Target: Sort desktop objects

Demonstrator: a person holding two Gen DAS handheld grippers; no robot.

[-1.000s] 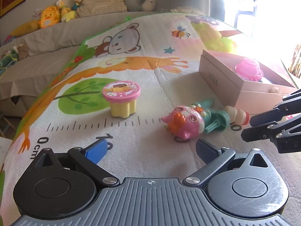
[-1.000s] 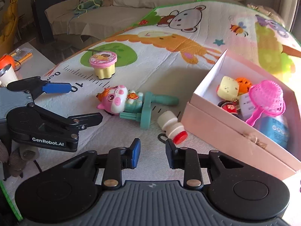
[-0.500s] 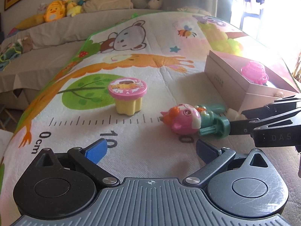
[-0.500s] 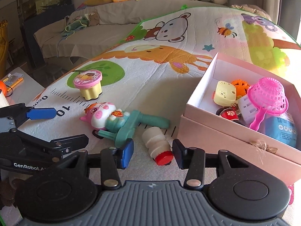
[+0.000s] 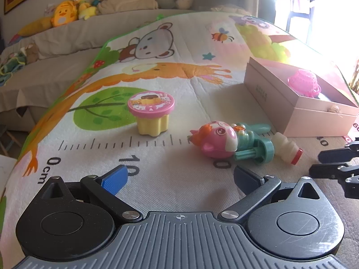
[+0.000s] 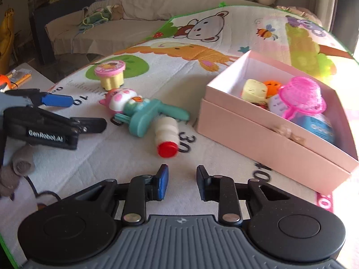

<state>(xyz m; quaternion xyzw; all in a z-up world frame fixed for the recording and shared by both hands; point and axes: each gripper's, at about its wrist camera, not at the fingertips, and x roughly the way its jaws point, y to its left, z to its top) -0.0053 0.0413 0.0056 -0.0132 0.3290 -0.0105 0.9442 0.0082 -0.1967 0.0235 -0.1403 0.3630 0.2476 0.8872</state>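
A pink pig-headed toy with a teal handle (image 5: pixel 226 142) (image 6: pixel 139 109) lies on the play mat. A small white bottle with a red cap (image 5: pixel 286 149) (image 6: pixel 167 135) lies beside it. A yellow pudding cup with a pink lid (image 5: pixel 151 112) (image 6: pixel 110 74) stands further left. My left gripper (image 5: pixel 179 179) is open and empty, just short of the pig toy; it also shows in the right wrist view (image 6: pixel 74 114). My right gripper (image 6: pixel 181 182) is open and empty, a little short of the bottle; its fingers (image 5: pixel 334 159) show in the left wrist view.
An open pink box (image 6: pixel 258 130) (image 5: pixel 298 121) on the right holds a pink net scoop (image 6: pixel 301 97), a blue-labelled container, a yellow toy and an orange ball. The cartoon mat (image 5: pixel 179 71) covers the table. A sofa with plush toys (image 5: pixel 65 15) stands behind.
My right gripper has pulled back from the white bottle, which now lies ahead of its tips rather than between the fingers. The left gripper has barely moved.
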